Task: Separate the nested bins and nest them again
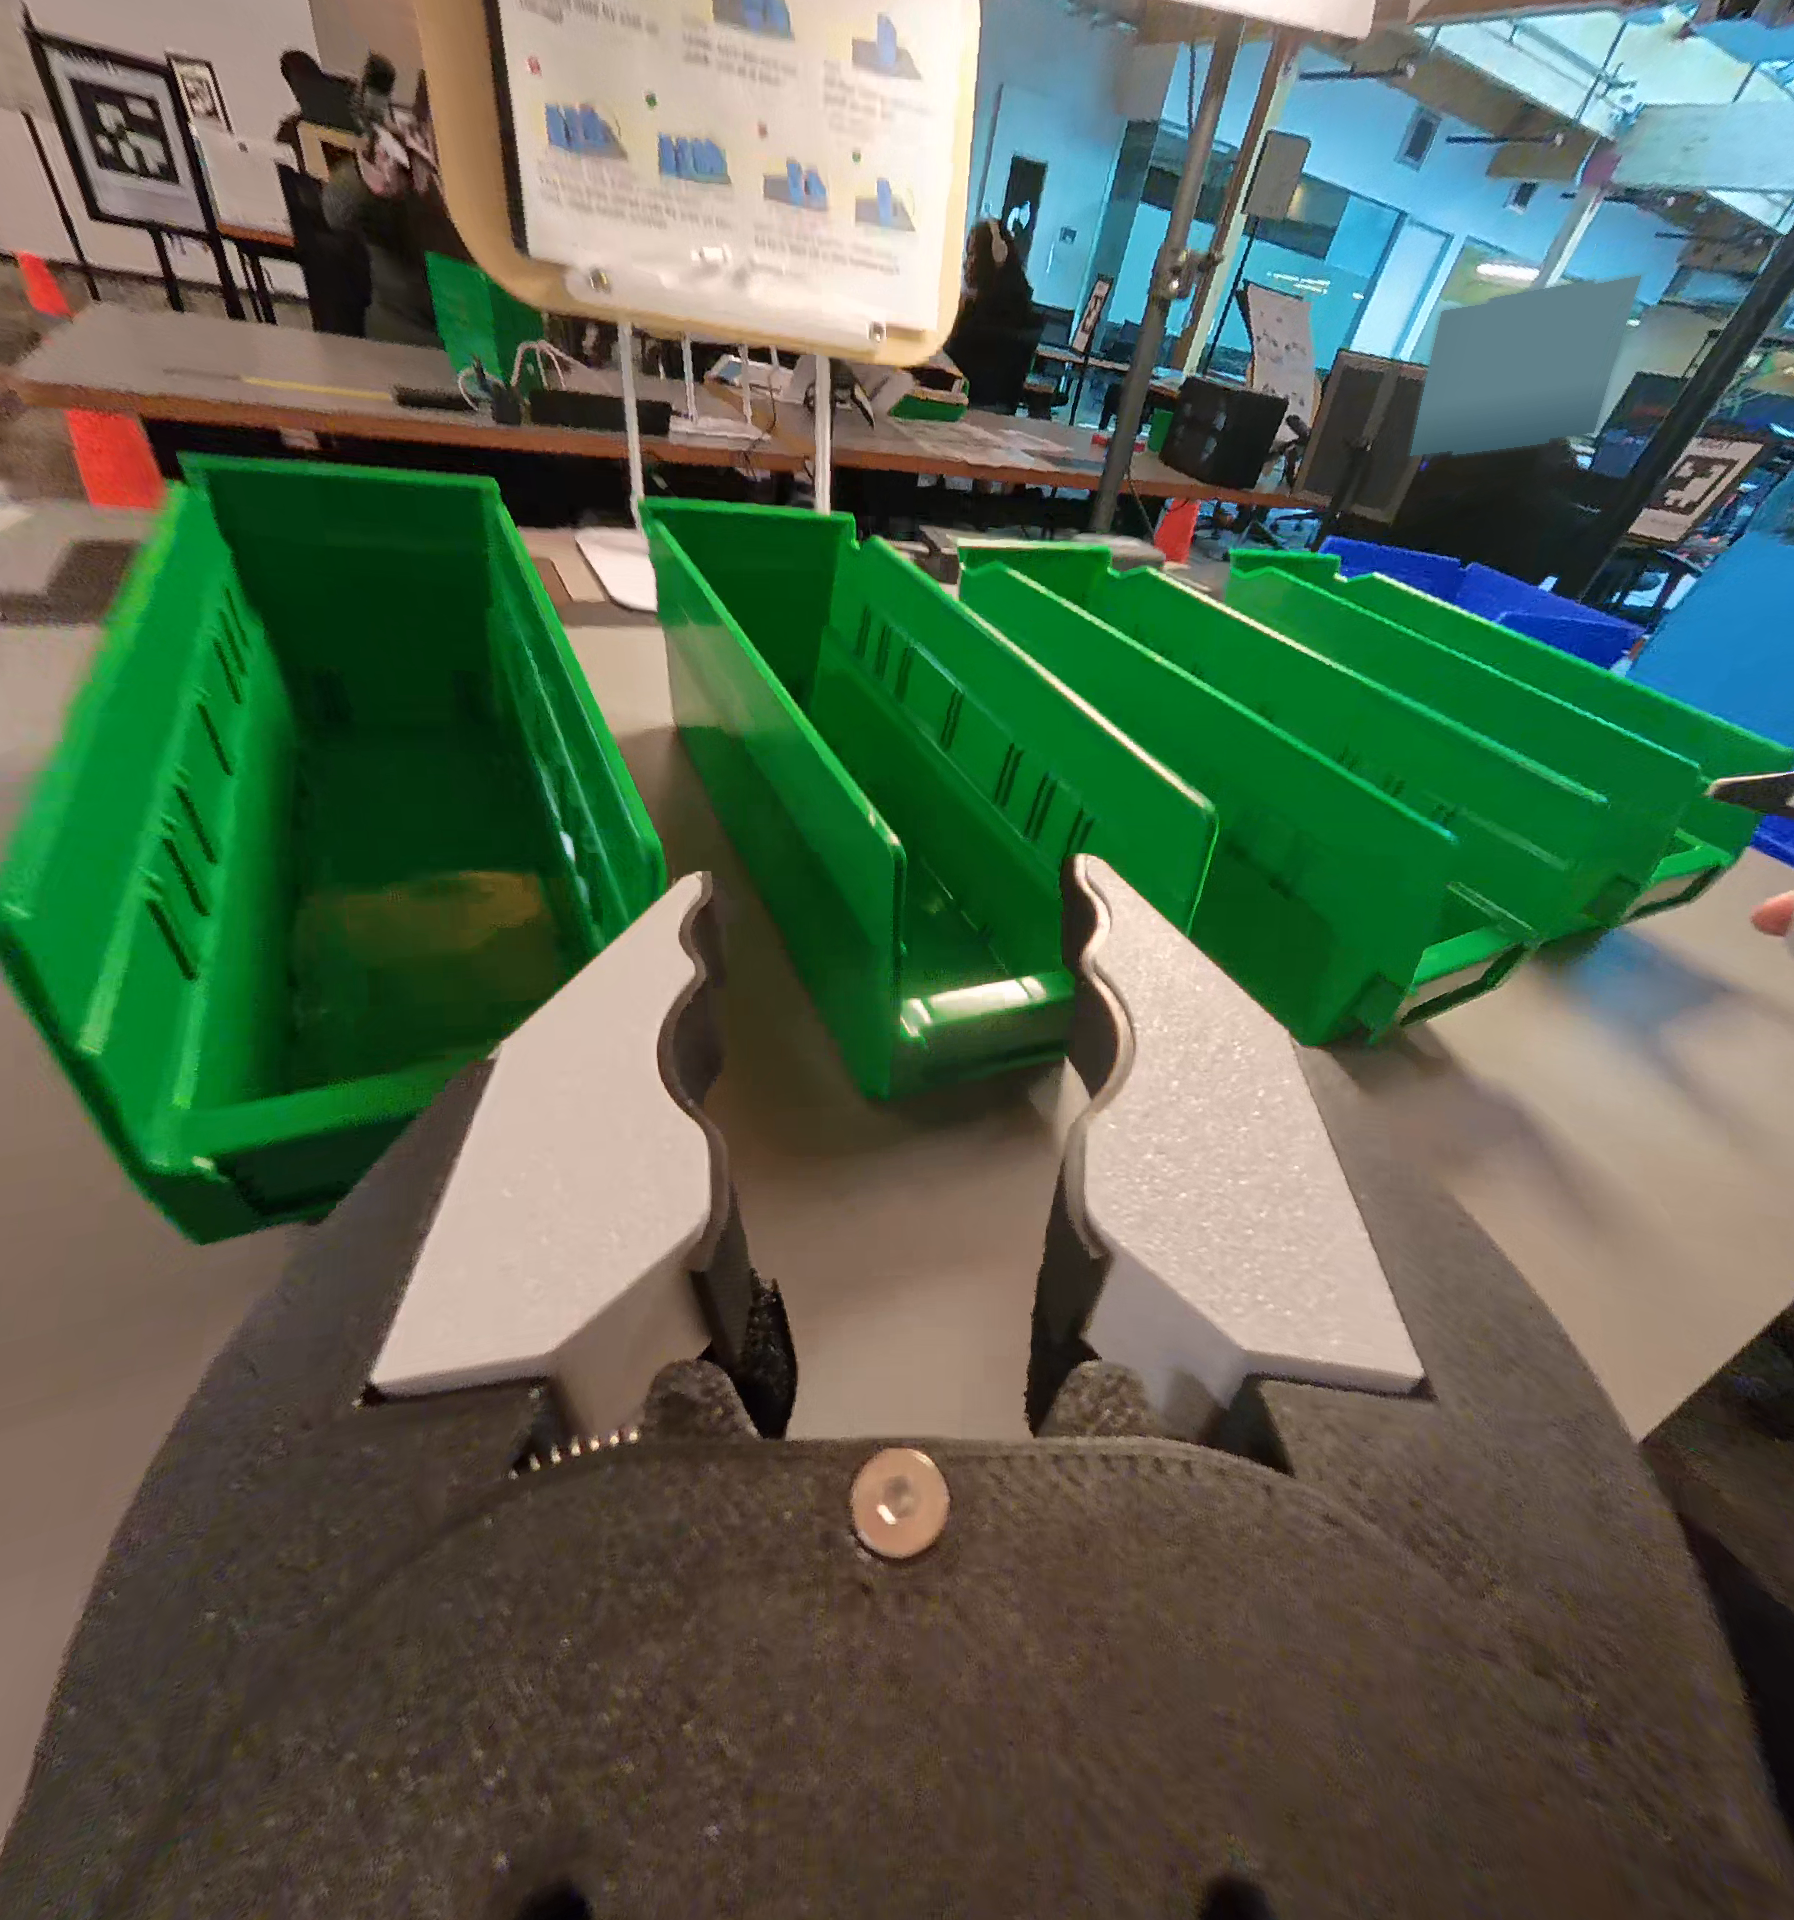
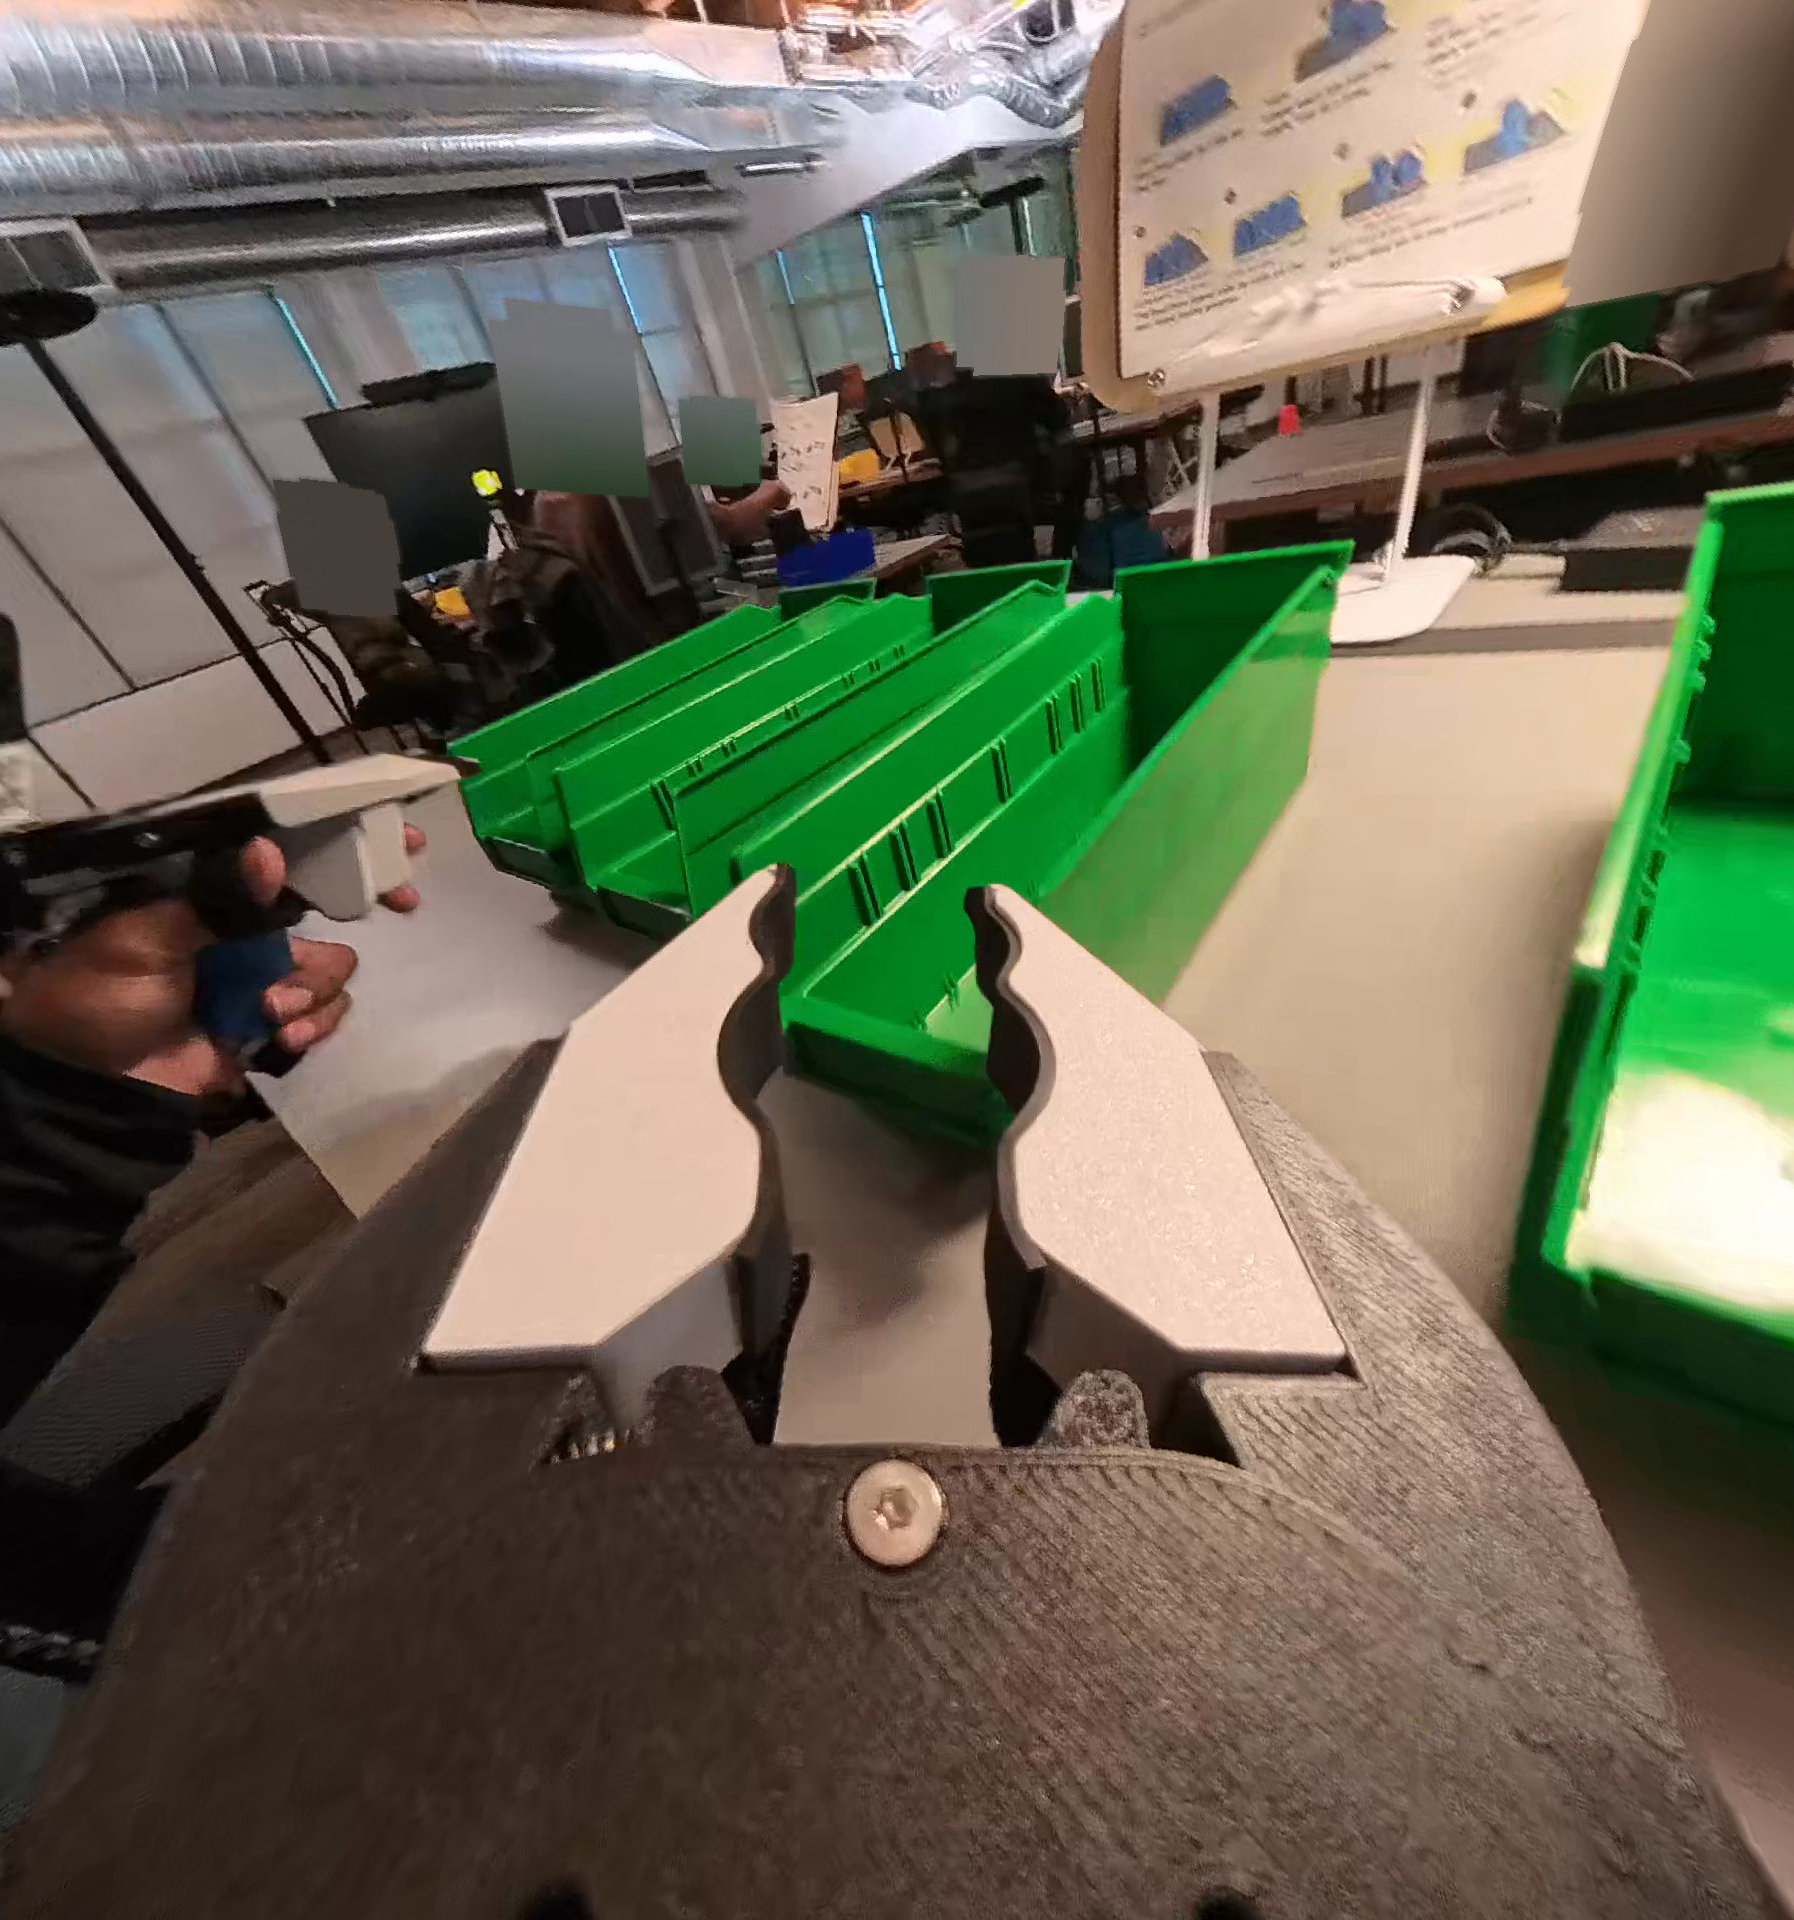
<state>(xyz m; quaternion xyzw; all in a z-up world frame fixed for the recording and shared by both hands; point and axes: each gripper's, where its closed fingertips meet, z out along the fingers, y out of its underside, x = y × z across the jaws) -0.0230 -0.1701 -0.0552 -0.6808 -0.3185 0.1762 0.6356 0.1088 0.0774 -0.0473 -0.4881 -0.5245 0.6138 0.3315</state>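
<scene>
Bins, all green plastic, were found spread over a grey table (image 1: 872, 1195): one wide bin (image 1: 332, 831) was seen at the left of the left wrist view, slightly blurred and apparently tipped, well apart from the rest; a narrow bin (image 1: 872, 810) was set near the middle, and a row of further narrow bins (image 1: 1392, 748) was packed side by side to its right, touching or nearly so. Left gripper (image 1: 888, 904) was noted with its grey fingers (image 1: 602, 1122) spread wide, nothing between them, the narrow bin's front end lying just beyond the tips. Right gripper (image 2: 877, 914) was recorded with fingers apart by a lesser gap, nothing clamped, aimed at the near end of the narrow bin (image 2: 1028, 883); whether the tips touched the bin could not be told. A hand (image 2: 197, 956) holding a gripper was seen at the left of the right wrist view. An instruction board (image 1: 727, 156) on a stand was noted behind the bins
</scene>
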